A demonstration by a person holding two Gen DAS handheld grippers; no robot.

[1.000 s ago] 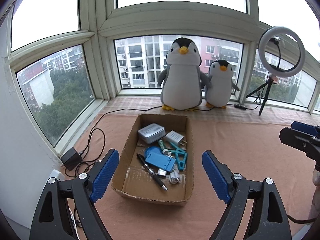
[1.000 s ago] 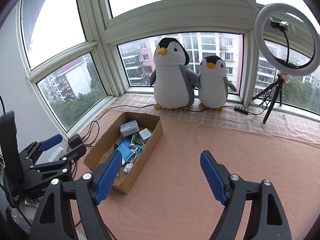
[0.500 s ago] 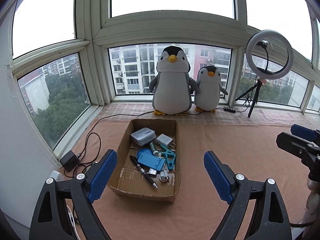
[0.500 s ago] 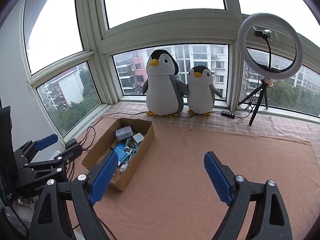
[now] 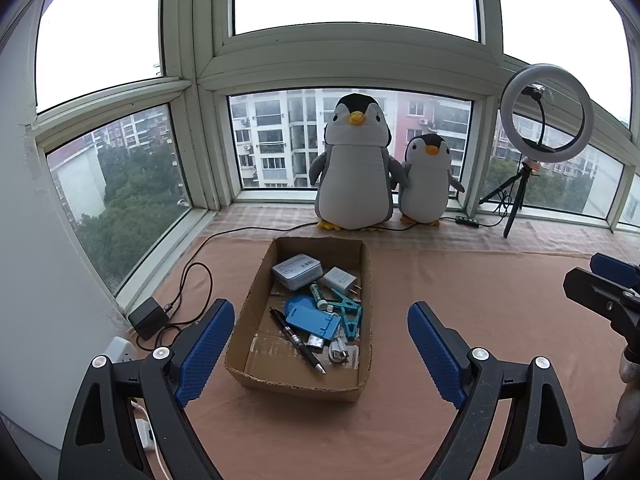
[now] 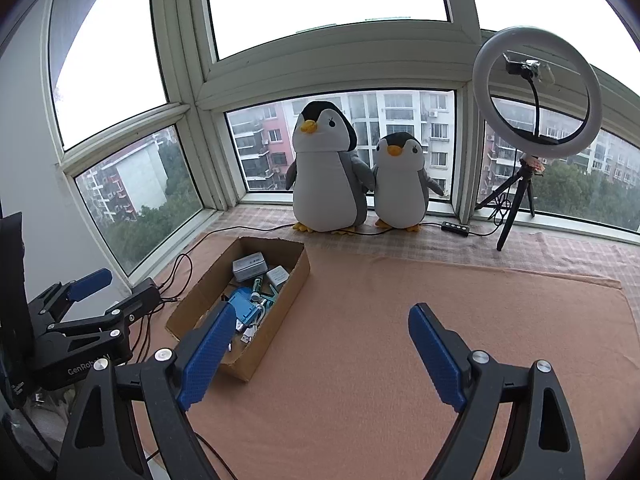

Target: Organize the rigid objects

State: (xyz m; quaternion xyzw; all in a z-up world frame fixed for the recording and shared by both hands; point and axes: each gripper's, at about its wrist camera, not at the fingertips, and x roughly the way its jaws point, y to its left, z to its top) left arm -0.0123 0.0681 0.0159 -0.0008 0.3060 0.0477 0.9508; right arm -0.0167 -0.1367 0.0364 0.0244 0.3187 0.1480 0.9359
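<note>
Left gripper: jaws wide apart, empty.
Right gripper: jaws wide apart, empty.
Cardboard box: approach from above, single out one item, avoid the rim.

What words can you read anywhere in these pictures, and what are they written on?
"GenRobot AI", partly hidden, stands in white on the black body of the left tool, seen from the right camera.
The grey box in the cardboard box has a label, too small to read.
The white charger has print, too blurred to read.
Nothing else readable shows.
</note>
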